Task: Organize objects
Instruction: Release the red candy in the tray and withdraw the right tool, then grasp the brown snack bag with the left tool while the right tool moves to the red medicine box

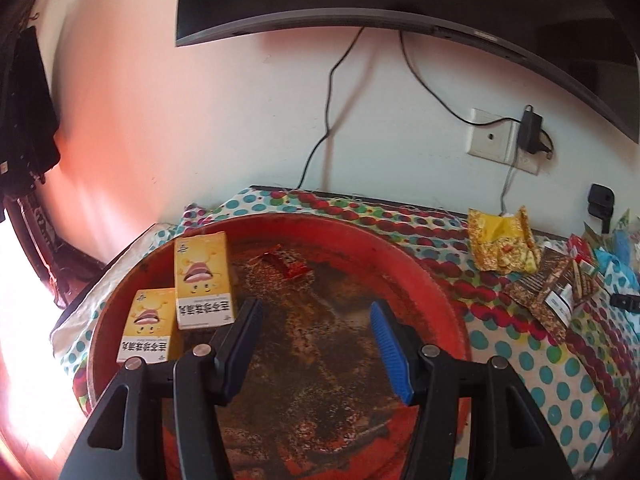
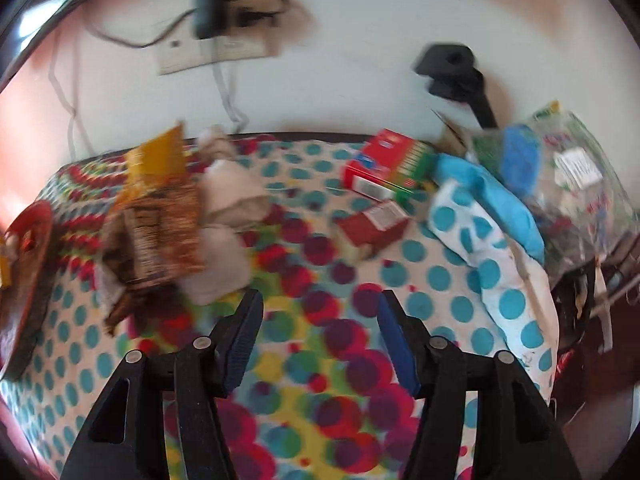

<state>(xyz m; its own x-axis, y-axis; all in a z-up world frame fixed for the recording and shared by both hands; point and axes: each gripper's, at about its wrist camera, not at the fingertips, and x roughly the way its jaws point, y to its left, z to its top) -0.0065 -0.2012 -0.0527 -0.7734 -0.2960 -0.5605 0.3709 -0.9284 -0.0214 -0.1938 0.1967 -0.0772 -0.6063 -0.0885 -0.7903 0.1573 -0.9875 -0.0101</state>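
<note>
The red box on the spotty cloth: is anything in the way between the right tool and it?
Nothing visible is. The right tool is open over bare spotty cloth, and only cloth lies between it and the red box. The snack packets sit off to the left, and the blue cloth to the right.

A table covered by a dotted cloth (image 2: pixel 320 364) carries a round red tray (image 1: pixel 424 276) at its left. To the right on the cloth lie a yellow wrapper (image 1: pixel 502 246), brown packets (image 2: pixel 160 232), red boxes (image 2: pixel 384 164) and a blue bag (image 2: pixel 500 200).
</note>
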